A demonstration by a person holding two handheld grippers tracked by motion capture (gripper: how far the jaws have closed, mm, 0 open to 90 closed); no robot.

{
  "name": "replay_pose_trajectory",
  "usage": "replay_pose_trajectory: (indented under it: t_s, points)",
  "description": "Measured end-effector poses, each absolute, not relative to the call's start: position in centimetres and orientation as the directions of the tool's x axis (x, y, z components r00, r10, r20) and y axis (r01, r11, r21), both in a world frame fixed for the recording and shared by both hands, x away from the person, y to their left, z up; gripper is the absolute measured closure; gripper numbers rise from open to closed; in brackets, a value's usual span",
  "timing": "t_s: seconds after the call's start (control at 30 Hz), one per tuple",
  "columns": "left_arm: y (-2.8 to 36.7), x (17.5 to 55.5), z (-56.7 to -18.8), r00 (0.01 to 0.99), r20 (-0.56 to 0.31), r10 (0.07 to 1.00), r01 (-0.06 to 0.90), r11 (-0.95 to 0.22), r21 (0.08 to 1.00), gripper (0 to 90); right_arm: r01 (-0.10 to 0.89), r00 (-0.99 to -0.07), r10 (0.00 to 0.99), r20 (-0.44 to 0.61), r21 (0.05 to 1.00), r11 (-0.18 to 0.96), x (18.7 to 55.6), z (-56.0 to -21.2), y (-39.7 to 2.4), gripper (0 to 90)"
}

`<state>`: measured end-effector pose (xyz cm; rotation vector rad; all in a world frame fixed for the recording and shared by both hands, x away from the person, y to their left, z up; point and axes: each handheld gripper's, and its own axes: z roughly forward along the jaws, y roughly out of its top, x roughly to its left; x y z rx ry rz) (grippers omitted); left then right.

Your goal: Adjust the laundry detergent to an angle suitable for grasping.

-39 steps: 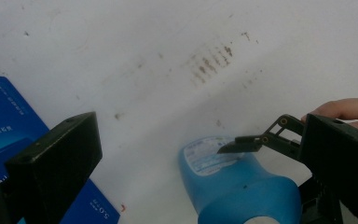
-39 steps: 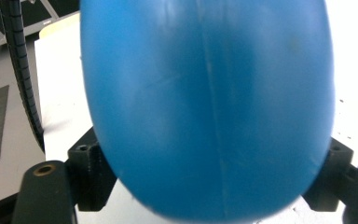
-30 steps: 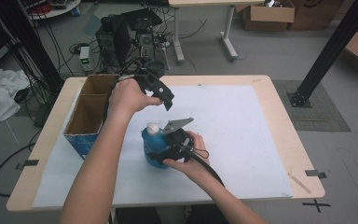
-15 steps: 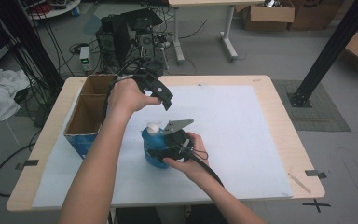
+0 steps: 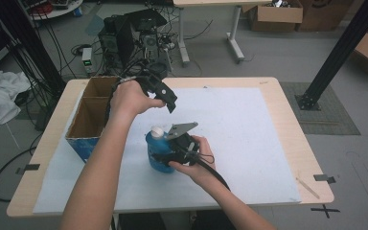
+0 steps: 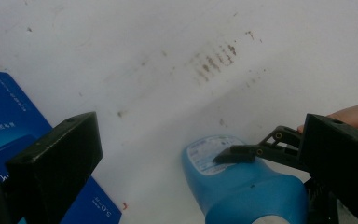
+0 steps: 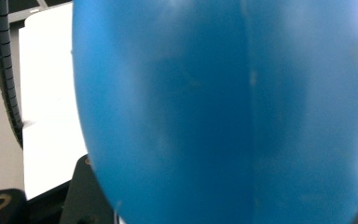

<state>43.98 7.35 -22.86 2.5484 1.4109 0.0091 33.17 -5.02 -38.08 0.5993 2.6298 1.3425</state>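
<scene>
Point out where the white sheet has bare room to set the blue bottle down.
Bare sheet: the wide stretch right of the blue bottle out to the table's right edge, and the strip before it. Crowded: left side, between the cardboard box, the left tool and the right tool.

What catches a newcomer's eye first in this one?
The blue bottle with a white cap, upright near the middle of the white sheet, clamped by the right gripper. The left gripper hangs open above it, and an open cardboard box stands at the table's left edge.

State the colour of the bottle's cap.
White, on the blue bottle; the cap shows best in the high view.
</scene>
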Motion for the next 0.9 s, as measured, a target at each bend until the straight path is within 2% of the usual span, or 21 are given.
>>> replay_pose_trajectory:
  t_s: [0.47,0.9]
  points:
    - [7.5,43.8,-22.7,0.535,-0.109,0.838,0.837,-0.508,0.203,0.4,0.247,-0.946,0.315,0.074,0.794,0.555,33.6,-37.9,-5.7,43.9]
    - [7.5,43.7,-22.6,0.535,-0.109,0.838,0.837,-0.508,0.204,0.5,0.146,-0.986,0.153,0.070,0.806,0.573,33.9,-37.6,-6.6,44.0]
